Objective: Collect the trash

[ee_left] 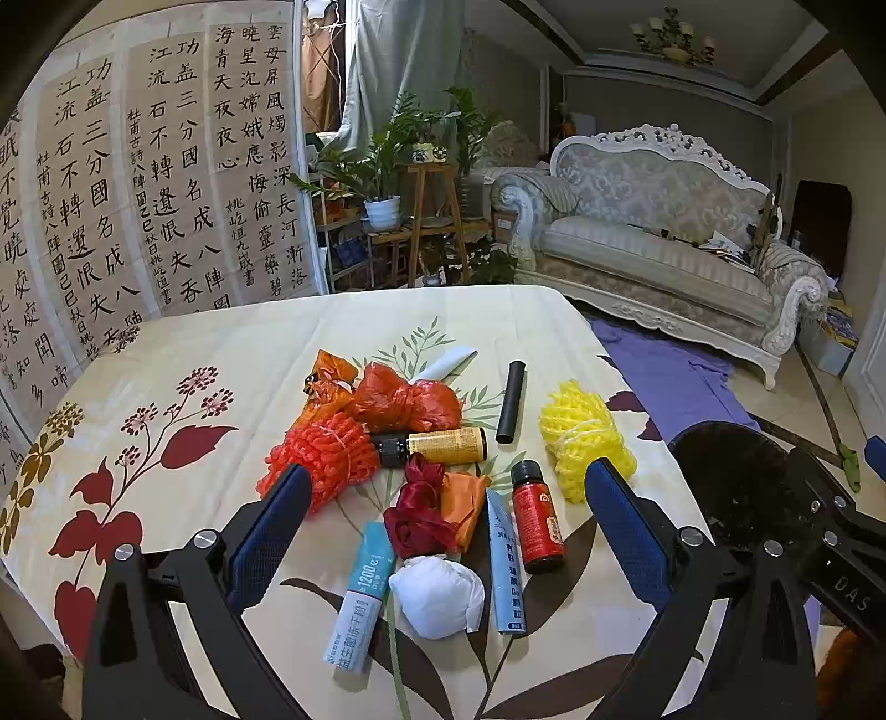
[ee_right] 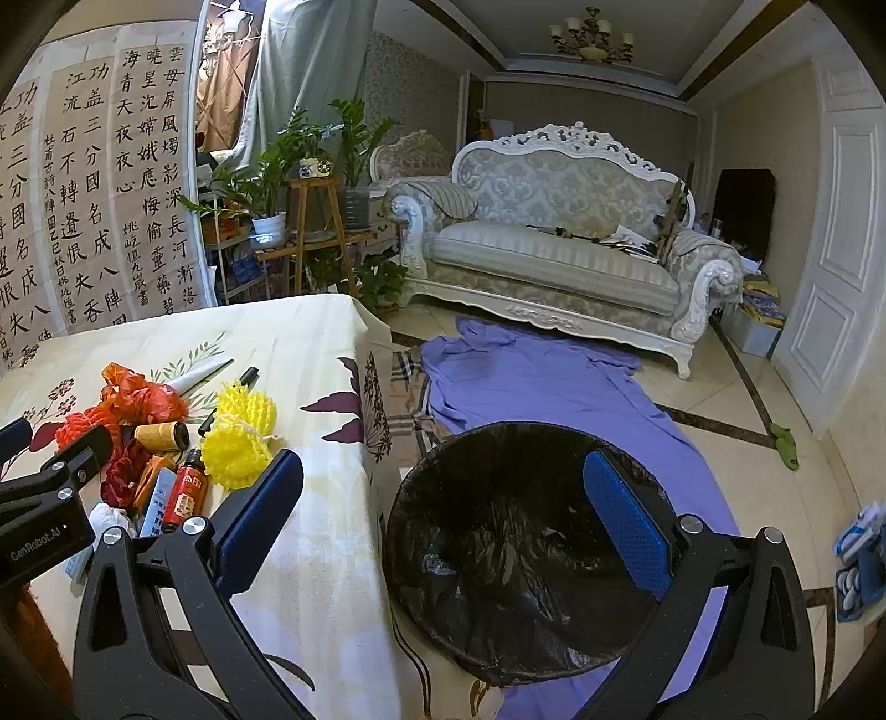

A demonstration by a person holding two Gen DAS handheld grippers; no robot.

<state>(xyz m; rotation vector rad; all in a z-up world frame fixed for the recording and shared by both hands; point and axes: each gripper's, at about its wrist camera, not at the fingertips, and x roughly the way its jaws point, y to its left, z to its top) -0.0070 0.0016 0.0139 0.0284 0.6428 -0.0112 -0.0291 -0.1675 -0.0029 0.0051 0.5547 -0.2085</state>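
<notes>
Both wide open, empty — left gripper hangs over the trash heaped on the worktop between its fingers; right gripper hovers above the bin.

Calligraphy sheets cover the left wall. Potted plants crowd wooden stands beside a grey curtain. An ornate white sofa faces a purple cloth on pale tiles; a chandelier hangs overhead.
</notes>
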